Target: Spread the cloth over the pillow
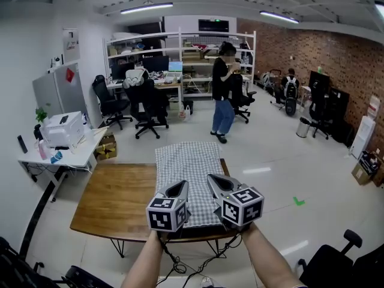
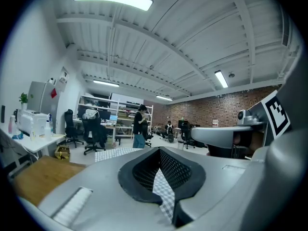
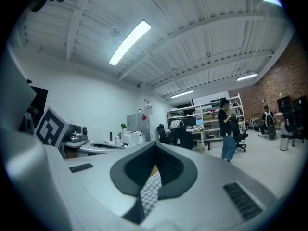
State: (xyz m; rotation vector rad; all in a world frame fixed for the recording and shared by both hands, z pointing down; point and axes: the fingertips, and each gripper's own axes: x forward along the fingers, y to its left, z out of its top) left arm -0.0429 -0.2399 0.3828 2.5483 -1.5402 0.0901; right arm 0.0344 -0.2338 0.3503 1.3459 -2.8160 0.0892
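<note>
A grey-and-white checked cloth (image 1: 189, 173) lies lengthwise across the right part of a wooden table (image 1: 117, 200), from its far edge to its near edge. No pillow shows; whatever lies under the cloth is hidden. My left gripper (image 1: 179, 189) and right gripper (image 1: 215, 181) are side by side at the cloth's near end, both pointing away from me. In the left gripper view the left gripper (image 2: 161, 179) is shut on a fold of the cloth (image 2: 165, 194). The right gripper (image 3: 153, 174) is likewise shut on a strip of the cloth (image 3: 150, 195).
A white side table (image 1: 57, 155) with a printer (image 1: 63, 129) stands left of the wooden table. Office chairs (image 1: 147, 104), shelves and a standing person (image 1: 223, 95) are across the open floor. A black chair (image 1: 336, 266) is at the near right. Cables hang below the table's near edge.
</note>
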